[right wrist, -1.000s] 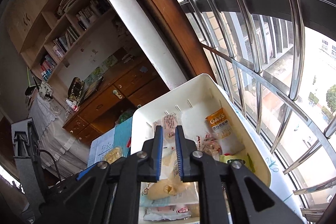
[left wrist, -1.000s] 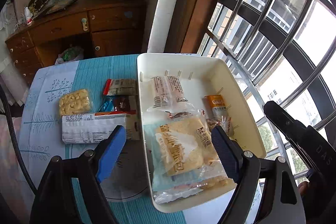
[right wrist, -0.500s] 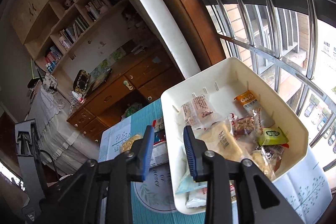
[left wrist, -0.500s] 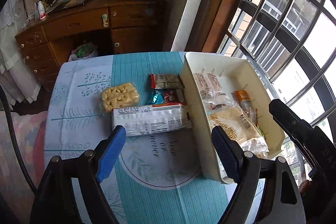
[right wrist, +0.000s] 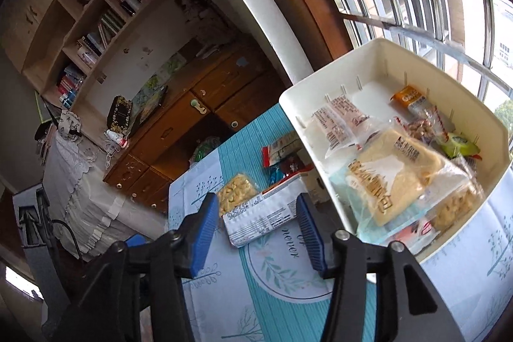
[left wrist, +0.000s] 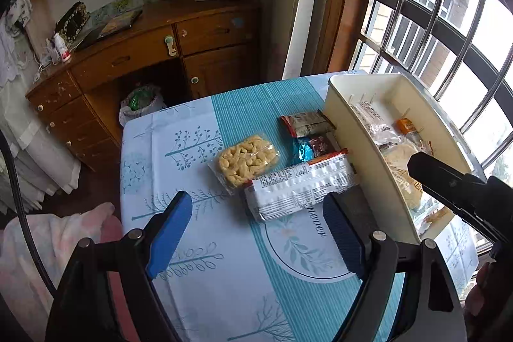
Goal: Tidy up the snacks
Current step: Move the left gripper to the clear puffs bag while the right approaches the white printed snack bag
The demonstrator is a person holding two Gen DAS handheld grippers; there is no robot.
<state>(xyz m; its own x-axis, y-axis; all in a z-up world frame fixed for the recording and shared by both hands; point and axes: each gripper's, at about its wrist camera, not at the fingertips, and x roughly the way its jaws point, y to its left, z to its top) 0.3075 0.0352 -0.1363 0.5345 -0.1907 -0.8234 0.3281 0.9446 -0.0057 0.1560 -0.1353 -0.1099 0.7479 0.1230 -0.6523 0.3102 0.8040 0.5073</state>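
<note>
Claws both wide and empty, left (left wrist: 253, 233), right (right wrist: 253, 226), framing white packet (left wrist: 301, 186) on table (left wrist: 205, 278) beside bin (right wrist: 397, 66), probably next for binning.

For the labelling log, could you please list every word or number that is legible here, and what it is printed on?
"never": tablecloth, beside its round leaf emblem.
Orange packet in the bin: partial letters, unreadable.
Large bread pack: big characters, too blurred.
White wrapper: fine print and barcode, too small.
</note>
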